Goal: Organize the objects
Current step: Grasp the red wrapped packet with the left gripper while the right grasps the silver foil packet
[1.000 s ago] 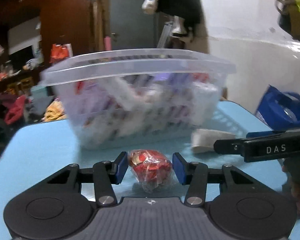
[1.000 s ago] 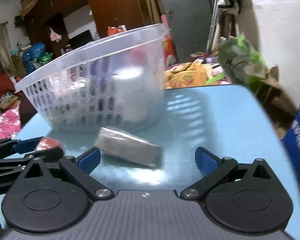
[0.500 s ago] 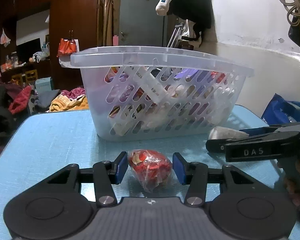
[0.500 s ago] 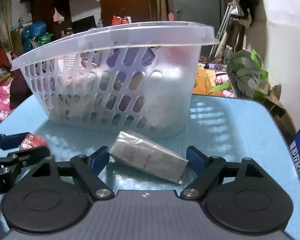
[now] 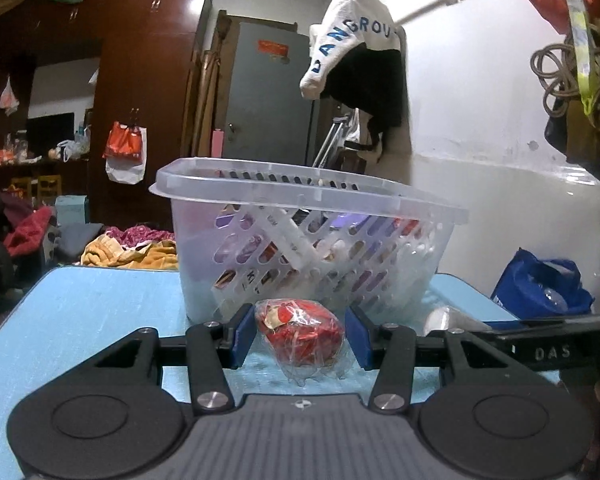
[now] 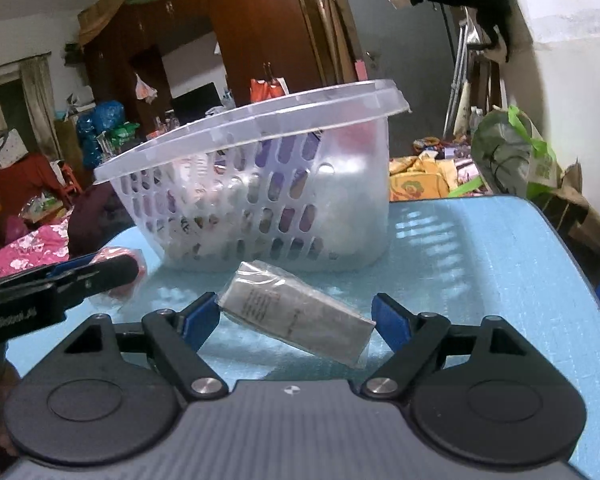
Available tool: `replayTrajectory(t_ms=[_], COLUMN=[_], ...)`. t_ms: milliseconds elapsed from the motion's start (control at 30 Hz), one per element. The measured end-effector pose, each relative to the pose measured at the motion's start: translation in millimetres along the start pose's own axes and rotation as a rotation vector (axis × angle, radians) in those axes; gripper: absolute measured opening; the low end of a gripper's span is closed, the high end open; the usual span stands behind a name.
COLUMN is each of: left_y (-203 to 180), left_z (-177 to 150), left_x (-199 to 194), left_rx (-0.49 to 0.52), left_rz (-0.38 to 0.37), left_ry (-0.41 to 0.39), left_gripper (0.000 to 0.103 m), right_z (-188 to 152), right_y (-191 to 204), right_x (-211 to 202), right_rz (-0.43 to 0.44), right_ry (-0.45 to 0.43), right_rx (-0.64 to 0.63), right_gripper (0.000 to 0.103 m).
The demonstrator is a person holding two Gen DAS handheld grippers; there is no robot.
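Tabletop (image 6: 480, 248), pale blue, carries everything, with the clear slotted basket (image 6: 260, 184) as the landmark at its middle. The basket stands upright on the tabletop, its wide rim overhanging the walls, and packets in white, purple and red show dimly through the slots. Just in front of the basket, toward the right wrist camera, lies a grey-white wrapped packet (image 6: 296, 314); its long axis runs slantwise, one end pointing up-left toward the basket wall and the other down-right toward the camera. The right gripper (image 6: 296, 322) straddles that packet: the left blue pad touches the packet's upper end and the right pad meets the clear wrap at its lower corner, so the jaws are closed on it along its length. To the left of the basket's front, as the right camera sees it, a rounder red foil-wrapped packet (image 5: 302, 334) sits in clear film on the tabletop, with no marked long axis. The left gripper (image 5: 300, 338) holds it, both blue pads pressed against its sides, directly before the basket's near wall in the left wrist view.
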State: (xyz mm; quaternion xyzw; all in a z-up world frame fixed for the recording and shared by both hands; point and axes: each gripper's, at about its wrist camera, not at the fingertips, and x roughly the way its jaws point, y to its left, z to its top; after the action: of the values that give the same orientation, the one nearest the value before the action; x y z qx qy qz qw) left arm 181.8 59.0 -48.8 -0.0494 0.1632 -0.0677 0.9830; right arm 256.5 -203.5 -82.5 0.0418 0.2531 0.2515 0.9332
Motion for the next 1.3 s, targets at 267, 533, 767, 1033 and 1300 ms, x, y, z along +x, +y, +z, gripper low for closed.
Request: replayTrajectory(t_ms=[267,533,767,1033,1300], left_y=[-2.7,1.9,2.6,4.4,6.1], left_z=[-0.9,-2.0,-2.1,-1.7,-0.9], left_x=[-2.3,-5.8,-6.7,-8.3,-12.8], left_rx=[0.012,0.008,0.010,0.003,-0.004], left_rz=[0.011,0.003,0.003,0.007,0.009], left_ry=[-0.024,-0.032,-0.041,-0.042,-0.062], left_gripper=[0.053,0.053,0.053,0.053,0.053], right_z=[-1.9,-3.6,-0.9,-4.9,-8.1], right_y=[10.0,24.9,23.7,23.5,24.0], right_x=[-15.6,-25.1,-21.2,-22.4,-28.4], right_rz=[-0.048,-0.052,-0.049,-0.045,-0.032], right_ry=[-0.135,-0.255,-0.252,-0.258,-0.293], right_rx=[-0.047,-0.124,-0.123,-0.113,-0.120], right_gripper=[0.085,0.085,0.085,0.085,0.085])
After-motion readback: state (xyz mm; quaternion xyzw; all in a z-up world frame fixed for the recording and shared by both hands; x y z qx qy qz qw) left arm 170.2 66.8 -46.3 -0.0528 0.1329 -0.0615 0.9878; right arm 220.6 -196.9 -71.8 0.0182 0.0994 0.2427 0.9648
